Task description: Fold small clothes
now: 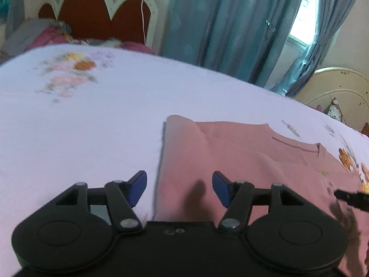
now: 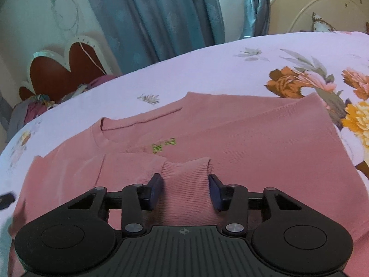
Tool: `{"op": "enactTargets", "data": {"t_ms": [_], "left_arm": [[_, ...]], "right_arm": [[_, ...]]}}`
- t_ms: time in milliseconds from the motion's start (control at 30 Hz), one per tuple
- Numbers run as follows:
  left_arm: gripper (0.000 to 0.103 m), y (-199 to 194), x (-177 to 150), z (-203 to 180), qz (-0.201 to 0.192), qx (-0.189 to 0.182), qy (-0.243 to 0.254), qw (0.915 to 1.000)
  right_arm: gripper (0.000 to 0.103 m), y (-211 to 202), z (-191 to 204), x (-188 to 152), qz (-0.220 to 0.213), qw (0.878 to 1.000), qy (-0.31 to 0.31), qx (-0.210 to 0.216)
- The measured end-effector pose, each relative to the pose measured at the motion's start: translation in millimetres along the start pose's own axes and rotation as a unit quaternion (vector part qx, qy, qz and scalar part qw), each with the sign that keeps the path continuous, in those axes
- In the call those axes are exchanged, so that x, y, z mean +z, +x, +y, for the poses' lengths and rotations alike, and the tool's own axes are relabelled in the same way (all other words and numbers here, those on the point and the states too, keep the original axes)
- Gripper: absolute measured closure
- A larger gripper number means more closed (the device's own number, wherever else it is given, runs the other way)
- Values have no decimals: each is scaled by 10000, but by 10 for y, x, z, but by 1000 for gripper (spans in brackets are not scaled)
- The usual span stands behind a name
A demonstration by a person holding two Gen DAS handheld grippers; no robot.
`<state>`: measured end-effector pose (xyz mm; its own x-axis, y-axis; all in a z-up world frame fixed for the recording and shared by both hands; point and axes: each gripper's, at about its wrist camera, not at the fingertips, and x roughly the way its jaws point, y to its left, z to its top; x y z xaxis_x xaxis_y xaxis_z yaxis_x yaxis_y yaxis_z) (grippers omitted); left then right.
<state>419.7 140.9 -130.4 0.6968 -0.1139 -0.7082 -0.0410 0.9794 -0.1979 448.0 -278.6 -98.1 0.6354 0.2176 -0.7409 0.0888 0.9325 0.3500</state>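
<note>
Pink sweater [image 2: 265, 143], one, flat on the flowered bed sheet [image 1: 80, 120] ahead of two hand-held grippers.

Right hand-held gripper [image 2: 185, 190] tilts down over the sweater; its blue pads [image 2: 155, 190] stand narrow on either side of the one ribbed cuff [image 2: 188, 177], grip uncertain; left hand-held gripper [image 1: 180, 188] tilts down too, jaws half wide with nothing between them, astride the sweater's left edge; open sheet spreads left and ahead of it; blue curtains [image 1: 230, 23] and one red headboard [image 1: 92, 16] beyond.
</note>
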Motion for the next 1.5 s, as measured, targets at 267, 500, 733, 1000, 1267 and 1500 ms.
{"op": "enactTargets", "data": {"t_ms": [267, 500, 733, 1000, 1267, 1500], "left_arm": [[74, 548, 238, 109, 124, -106, -577, 9982], [93, 575, 208, 93, -252, 17, -479, 9985], [97, 597, 157, 90, -558, 324, -460, 9969], [80, 394, 214, 26, -697, 588, -286, 9954], [71, 43, 56, -253, -756, 306, 378, 9960], [59, 36, -179, -418, -313, -48, 546, 9980]], "right_arm": [[95, -84, 104, 6, -219, 9990, -387, 5], [95, -146, 167, -4, -681, 9940, -831, -207], [96, 99, -10, -47, -336, 9949, -732, -612], [95, -161, -56, 35, -620, 9958, -505, -441], [95, -312, 58, -8, -550, 9972, -457, -214], [94, -308, 250, -113, -406, 9970, -658, -33]]}}
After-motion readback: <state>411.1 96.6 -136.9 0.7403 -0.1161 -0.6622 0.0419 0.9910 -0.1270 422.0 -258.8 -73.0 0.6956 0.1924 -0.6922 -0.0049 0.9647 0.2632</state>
